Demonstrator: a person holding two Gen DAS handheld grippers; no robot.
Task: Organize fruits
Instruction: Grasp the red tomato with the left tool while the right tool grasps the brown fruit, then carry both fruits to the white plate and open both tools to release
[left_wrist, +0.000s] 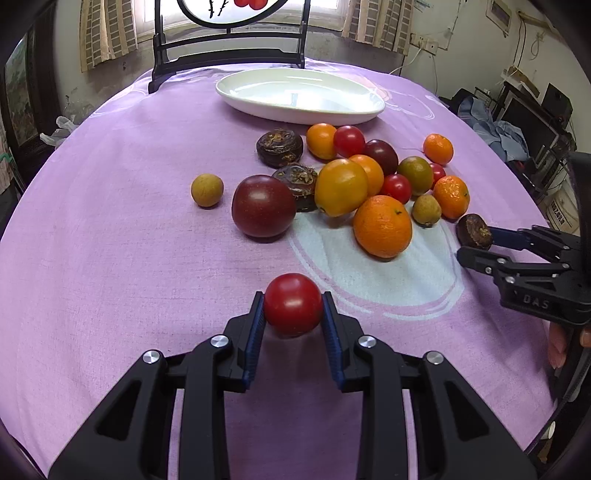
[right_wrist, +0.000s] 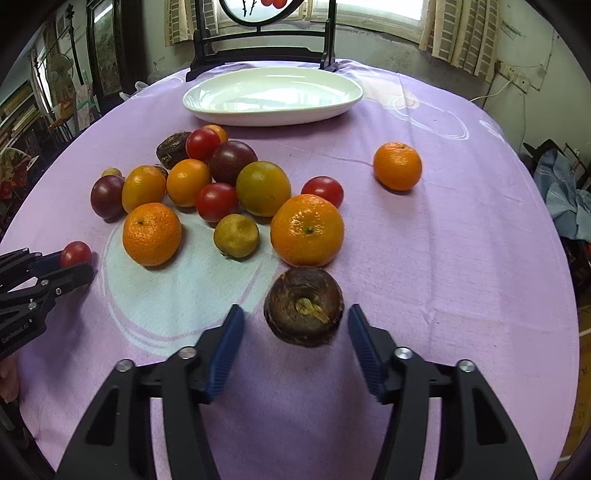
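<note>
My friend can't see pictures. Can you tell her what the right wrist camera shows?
The right tool has its blue pads on either side of a dark brown fruit on the purple cloth, not yet touching it. Behind are oranges, red tomatoes and an empty white plate; the left tool grips a tomato.

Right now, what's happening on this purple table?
A person is sorting fruit with two handheld grippers. The left gripper is shut on a red cherry tomato. The right gripper is open around a dark brown water chestnut, not yet gripping it. The white plate is empty.
</note>
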